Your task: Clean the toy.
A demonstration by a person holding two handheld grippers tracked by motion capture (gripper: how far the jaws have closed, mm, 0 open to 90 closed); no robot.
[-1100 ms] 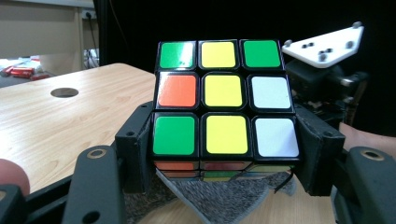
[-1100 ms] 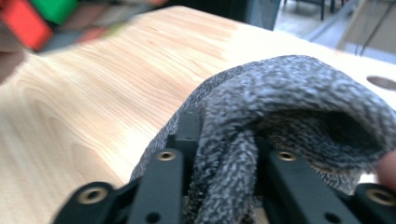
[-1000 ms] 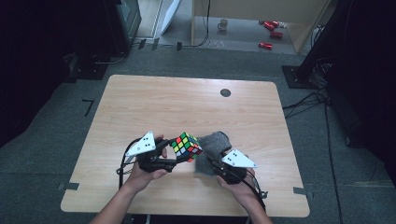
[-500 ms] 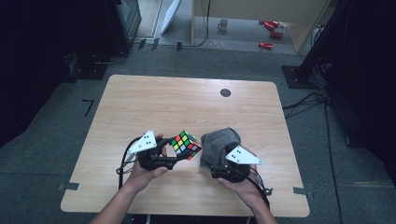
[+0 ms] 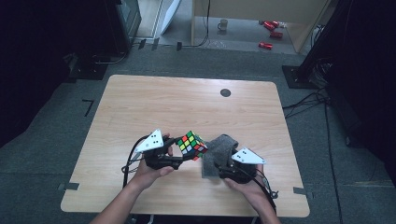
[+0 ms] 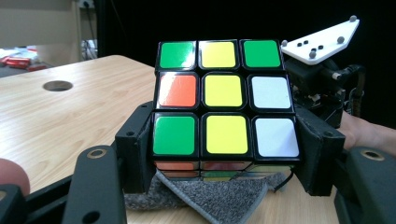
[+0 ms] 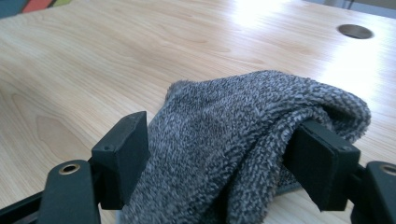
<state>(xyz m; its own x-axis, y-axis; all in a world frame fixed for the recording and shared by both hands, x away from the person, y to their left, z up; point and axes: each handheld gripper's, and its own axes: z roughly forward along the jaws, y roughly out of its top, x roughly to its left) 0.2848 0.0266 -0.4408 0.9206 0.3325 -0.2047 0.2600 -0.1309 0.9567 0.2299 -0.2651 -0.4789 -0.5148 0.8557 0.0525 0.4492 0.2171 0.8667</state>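
Cube and cloth held at the table's six o'clock edge.
Left gripper clamps the cube; right gripper's jaws, just reopened, flank the grey cloth, apparently unpinched.

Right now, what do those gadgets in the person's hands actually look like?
Each hand holds a black tool: the left gripper and the right gripper. Each carries a pale three-cornered plate on top, studded with small dots, and two blocky black jaws with brass-ringed holes. Black cables trail from both. The forearms are bare, with no sleeves in view.
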